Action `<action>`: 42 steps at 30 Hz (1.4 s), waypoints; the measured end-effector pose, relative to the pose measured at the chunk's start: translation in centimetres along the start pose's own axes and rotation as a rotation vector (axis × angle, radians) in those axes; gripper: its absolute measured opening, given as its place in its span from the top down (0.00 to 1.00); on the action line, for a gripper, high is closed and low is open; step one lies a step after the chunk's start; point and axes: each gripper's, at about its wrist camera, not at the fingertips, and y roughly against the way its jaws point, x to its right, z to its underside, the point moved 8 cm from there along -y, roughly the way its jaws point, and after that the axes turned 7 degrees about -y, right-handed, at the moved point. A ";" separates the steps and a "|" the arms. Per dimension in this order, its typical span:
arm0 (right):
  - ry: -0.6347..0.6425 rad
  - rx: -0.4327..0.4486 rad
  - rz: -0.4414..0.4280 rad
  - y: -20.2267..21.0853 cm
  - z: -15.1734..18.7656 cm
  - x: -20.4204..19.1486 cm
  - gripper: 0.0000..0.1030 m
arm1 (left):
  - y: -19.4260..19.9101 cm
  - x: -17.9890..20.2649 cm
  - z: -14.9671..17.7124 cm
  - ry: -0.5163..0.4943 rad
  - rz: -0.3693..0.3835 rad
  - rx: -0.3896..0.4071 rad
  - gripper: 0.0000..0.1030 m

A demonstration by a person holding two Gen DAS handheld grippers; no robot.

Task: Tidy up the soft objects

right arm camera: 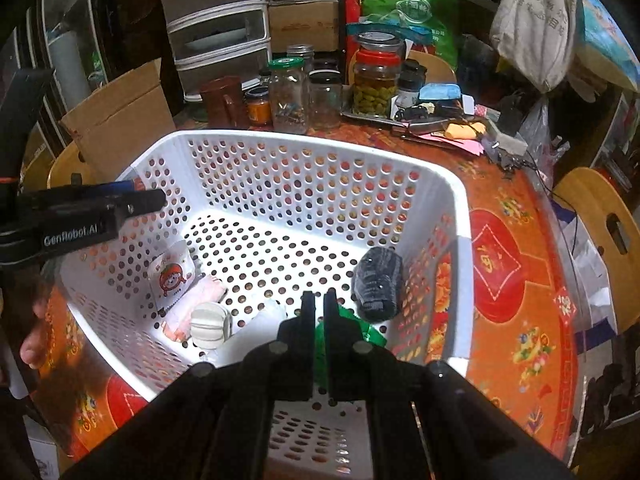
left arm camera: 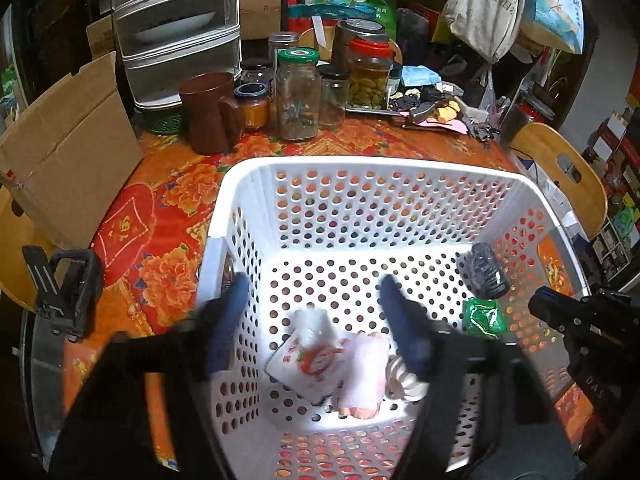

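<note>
A white perforated basket (left arm camera: 360, 168) (right arm camera: 452, 184) stands on the red floral table. Inside lie a white tissue pack with a tomato print (left arm camera: 308, 360) (right arm camera: 172, 276), a pink cloth (left arm camera: 366, 376) (right arm camera: 200, 300), a white ribbed soft ball (left arm camera: 404, 380) (right arm camera: 210, 324), a dark rolled sock (left arm camera: 484, 270) (right arm camera: 378, 280) and a green packet (left arm camera: 482, 316) (right arm camera: 372, 332). My left gripper (left arm camera: 312, 292) is open above the basket's left side, empty. My right gripper (right arm camera: 319, 300) is shut above the green packet, holding nothing I can see.
Glass jars (left arm camera: 298, 92), a brown mug (left arm camera: 212, 112), a cardboard box (left arm camera: 64, 148) and plastic drawers (left arm camera: 176, 28) crowd the table's far side. Wooden chairs (right arm camera: 604, 224) stand at the right. A black clamp (left arm camera: 68, 292) sits at the table's left edge.
</note>
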 end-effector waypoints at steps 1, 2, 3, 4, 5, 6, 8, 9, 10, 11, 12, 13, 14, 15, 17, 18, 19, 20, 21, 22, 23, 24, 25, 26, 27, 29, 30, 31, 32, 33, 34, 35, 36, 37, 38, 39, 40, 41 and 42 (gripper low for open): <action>-0.003 0.003 0.000 0.1 0.0 0.1 0.95 | 0.2 -0.1 0.0 0.003 -0.001 0.005 0.26; -0.007 0.009 -0.003 0.3 0.0 0.1 0.91 | 0.4 -0.2 0.1 0.007 -0.004 0.009 0.25; -0.009 0.017 -0.006 0.5 0.1 0.2 0.82 | 0.6 -0.2 0.1 0.009 0.004 0.012 0.22; -0.010 0.022 -0.007 0.6 0.1 0.2 0.79 | 1.0 -0.1 0.2 0.006 0.013 0.017 0.21; -0.010 0.031 -0.003 0.9 0.1 0.3 0.70 | 1.3 0.1 0.3 0.000 0.018 0.022 0.16; -0.011 0.041 -0.001 1.1 0.1 0.3 0.59 | 1.6 0.2 0.3 -0.004 0.022 0.026 0.11; -0.015 0.060 -0.007 1.7 0.2 0.3 0.41 | 2.4 0.6 0.5 -0.014 0.009 0.040 0.02; -0.016 0.070 -0.006 1.9 0.2 0.4 0.37 | 2.9 0.6 0.6 -0.019 0.001 0.053 0.00; -0.018 0.080 -0.006 2.2 0.2 0.4 0.36 | 3.5 0.8 0.8 -0.024 0.003 0.066 0.00; -0.019 0.086 -0.009 2.4 0.2 0.4 0.36 | 3.8 0.9 0.8 -0.026 0.006 0.069 0.00; -0.021 0.088 -0.010 2.6 0.3 0.5 0.32 | 4.2 1.1 1.0 -0.026 0.008 0.073 0.00; -0.025 0.091 -0.007 2.7 0.3 0.6 0.30 | 4.5 1.1 1.1 -0.029 0.006 0.077 0.00; -0.026 0.095 -0.005 2.9 0.4 0.6 0.28 | 4.8 1.2 1.2 -0.032 0.002 0.084 0.00; -0.027 0.099 -0.006 3.0 0.5 0.6 0.26 | 5.2 1.3 1.3 -0.036 -0.002 0.089 0.00; -0.031 0.104 -0.008 3.4 0.6 0.7 0.19 | 5.6 1.4 1.5 -0.041 -0.004 0.094 0.00; -0.033 0.103 -0.006 3.4 0.7 0.7 0.13 | 5.9 1.5 1.7 -0.040 -0.003 0.098 0.00; -0.033 0.106 -0.005 3.6 0.8 0.7 0.12 | 6.1 1.5 1.9 -0.040 -0.002 0.101 0.00; -0.034 0.107 -0.006 3.6 0.8 0.7 0.09 | 6.4 1.5 2.0 -0.041 -0.002 0.105 0.00; -0.036 0.108 -0.009 3.7 0.9 0.8 0.08 | 6.6 1.5 2.2 -0.043 -0.005 0.110 0.00; -0.040 0.111 -0.015 3.8 0.9 0.7 0.07 | 6.7 1.4 2.4 -0.044 -0.009 0.115 0.00; -0.041 0.113 -0.020 4.0 1.0 0.7 0.03 | 6.9 1.3 2.5 -0.045 -0.015 0.119 0.00; -0.041 0.118 -0.023 4.1 1.0 0.6 0.00 | 7.1 1.3 2.7 -0.048 -0.021 0.123 0.00; -0.042 0.123 -0.021 4.2 1.1 0.5 0.00 | 7.4 1.3 2.9 -0.049 -0.028 0.129 0.00; -0.041 0.129 -0.017 4.4 1.2 0.5 0.00 | 7.8 1.2 3.1 -0.050 -0.042 0.138 0.00; -0.040 0.133 -0.016 4.5 1.2 0.5 0.00 | 8.1 1.0 3.3 -0.050 -0.055 0.145 0.00; -0.045 0.142 -0.008 4.9 1.4 0.5 0.00 | 8.9 0.8 3.6 -0.045 -0.062 0.159 0.00; -0.047 0.149 0.001 5.1 1.5 0.6 0.00 | 9.3 0.8 3.9 -0.043 -0.061 0.163 0.00; -0.047 0.155 0.005 5.3 1.6 0.6 0.00 | 9.7 0.6 4.1 -0.042 -0.064 0.165 0.00; -0.048 0.170 0.012 5.8 1.7 0.6 0.00 | 10.2 0.5 4.4 -0.043 -0.069 0.173 0.00; -0.050 0.181 0.025 6.2 1.8 0.7 0.00 | 10.9 0.4 4.8 -0.046 -0.075 0.187 0.00; -0.054 0.187 0.047 6.6 2.0 0.8 0.00 | 11.5 0.3 5.1 -0.051 -0.081 0.199 0.00; -0.058 0.198 0.072 7.3 2.3 1.0 0.00 | 12.3 0.3 5.6 -0.057 -0.092 0.210 0.00; -0.058 0.218 0.084 8.1 2.7 1.1 0.00 | 13.2 0.2 6.3 -0.064 -0.107 0.219 0.00; -0.058 0.237 0.084 8.7 2.9 1.1 0.00 | 14.0 0.1 7.0 -0.072 -0.118 0.226 0.00; -0.062 0.266 0.081 9.7 3.4 1.1 0.00 | 14.9 0.2 7.7 -0.080 -0.124 0.237 0.00; -0.069 0.285 0.081 10.6 3.9 1.0 0.00 | 15.6 0.2 8.3 -0.086 -0.128 0.248 0.00; -0.075 0.291 0.079 11.5 4.6 0.9 0.00 | 16.6 0.1 9.3 -0.090 -0.140 0.256 0.00; -0.075 0.297 0.065 12.4 5.4 0.7 0.00 | 17.5 0.1 10.1 -0.089 -0.151 0.262 0.00; -0.074 0.302 0.046 13.1 6.0 0.4 0.00 | 18.5 0.0 11.1 -0.086 -0.157 0.271 0.00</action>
